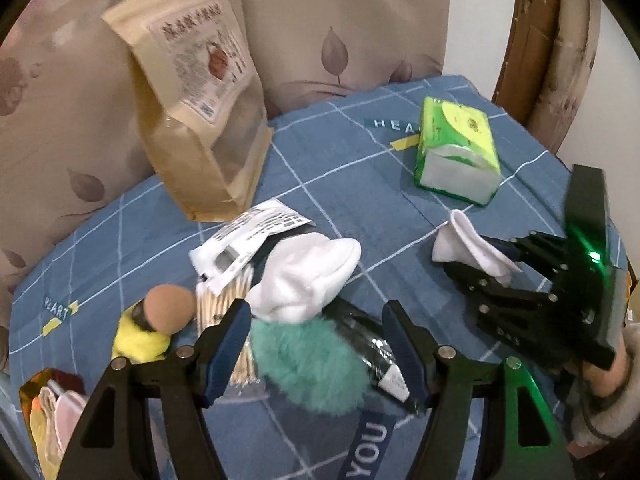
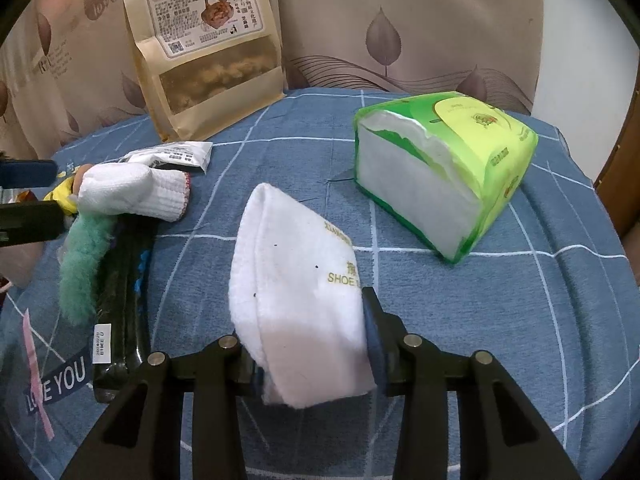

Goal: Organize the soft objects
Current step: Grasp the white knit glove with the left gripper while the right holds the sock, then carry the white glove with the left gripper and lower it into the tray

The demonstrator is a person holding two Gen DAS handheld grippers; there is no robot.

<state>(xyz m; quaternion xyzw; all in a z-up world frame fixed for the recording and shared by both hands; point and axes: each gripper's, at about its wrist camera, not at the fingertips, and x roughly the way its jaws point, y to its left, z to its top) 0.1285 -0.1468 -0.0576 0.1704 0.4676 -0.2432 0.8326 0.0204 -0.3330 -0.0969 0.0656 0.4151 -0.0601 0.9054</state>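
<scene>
a: how far along is this?

b: early, i'd say. nearest the lens, the right gripper point(image 2: 316, 356) is clenched on a white cloth point(image 2: 296, 280) marked "shoe", its free end drooping toward the blue sheet point(image 2: 280, 128). the left gripper point(image 1: 316, 344) is released, jaws wide over the teal fluff point(image 1: 308, 364), nothing pinched.

a: what's left?

b: most of it. the sock point(image 1: 308, 276) lies on the pile, touching the fluff, with cotton swabs point(image 1: 228, 312) and a yellow toy point(image 1: 140, 340) just beside. further back, the tissue pack point(image 2: 440, 176) sits apart, the snack bag point(image 2: 208, 48) against the curtain.

a: anything unclear?

b: no bin or target spot shows. the dark packet point(image 1: 372, 352) under the fluff is half hidden, and the orange wrapper point(image 1: 44, 396) is cut off at the edge.
</scene>
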